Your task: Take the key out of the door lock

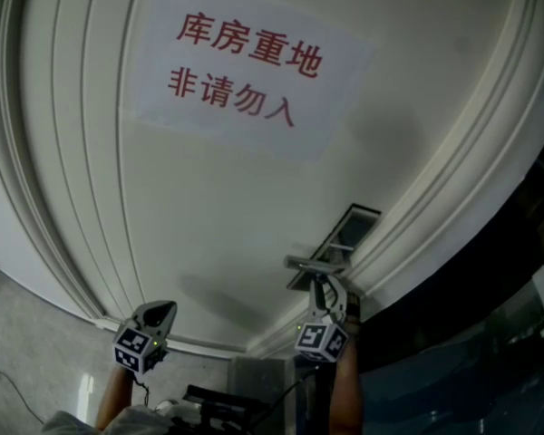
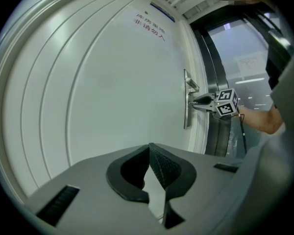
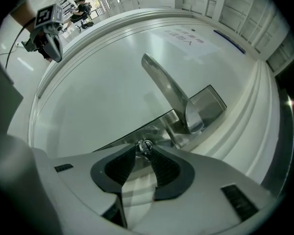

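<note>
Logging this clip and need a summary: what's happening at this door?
A person works two handheld grippers at a white door. The right gripper has its jaws on the key in the lock, just under the handle; the key is not yet out. The left gripper is held off to the side, shut and empty.

Dim, even light falls on the door (image 1: 236, 207), with heavy fisheye bending and dark corners
</note>
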Motion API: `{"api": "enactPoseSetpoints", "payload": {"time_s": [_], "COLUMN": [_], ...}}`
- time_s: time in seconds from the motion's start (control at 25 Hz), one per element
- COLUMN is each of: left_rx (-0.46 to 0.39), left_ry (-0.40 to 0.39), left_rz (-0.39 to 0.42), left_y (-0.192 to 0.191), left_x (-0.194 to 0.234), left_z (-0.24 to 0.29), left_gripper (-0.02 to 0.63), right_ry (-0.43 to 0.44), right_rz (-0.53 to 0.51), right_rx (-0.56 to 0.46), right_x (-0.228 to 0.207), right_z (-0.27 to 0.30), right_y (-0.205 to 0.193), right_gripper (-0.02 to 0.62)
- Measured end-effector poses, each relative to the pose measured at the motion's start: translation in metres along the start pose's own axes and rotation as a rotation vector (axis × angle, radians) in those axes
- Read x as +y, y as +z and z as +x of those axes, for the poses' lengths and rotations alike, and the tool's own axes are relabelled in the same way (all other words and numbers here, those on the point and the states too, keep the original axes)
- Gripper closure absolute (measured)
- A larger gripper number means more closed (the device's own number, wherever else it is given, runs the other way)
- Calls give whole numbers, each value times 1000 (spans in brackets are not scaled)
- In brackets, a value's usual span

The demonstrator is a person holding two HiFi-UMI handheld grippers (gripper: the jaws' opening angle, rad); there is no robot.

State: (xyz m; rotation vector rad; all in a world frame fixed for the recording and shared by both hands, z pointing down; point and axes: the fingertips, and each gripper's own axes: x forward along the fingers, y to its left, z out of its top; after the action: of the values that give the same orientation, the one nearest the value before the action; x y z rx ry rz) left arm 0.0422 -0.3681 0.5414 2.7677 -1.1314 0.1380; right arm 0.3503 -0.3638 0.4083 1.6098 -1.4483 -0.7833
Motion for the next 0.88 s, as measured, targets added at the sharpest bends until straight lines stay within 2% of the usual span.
{"api": "enactPoseSetpoints", "payload": {"time_s": [0.32,0.64,0.88], "left_rx": [-1,-8,-9], "left_ry": [-10,-12,-8], "left_rz": [-1,-12,-18], "left_y": [0,1,-1], "left_x": [-1,1,2], "left_z": [1,-1,-5], "left_gripper": [601,601,601], "right_ry": [-48,-60,-81], "right_rz": [-76,-144,-201], "right_rx": [11,25,36], "right_x": [-2,-1,-1], "right_z": [0,-2,-3], "right_y": [-1,1,2], "right_gripper": [528,531,563]}}
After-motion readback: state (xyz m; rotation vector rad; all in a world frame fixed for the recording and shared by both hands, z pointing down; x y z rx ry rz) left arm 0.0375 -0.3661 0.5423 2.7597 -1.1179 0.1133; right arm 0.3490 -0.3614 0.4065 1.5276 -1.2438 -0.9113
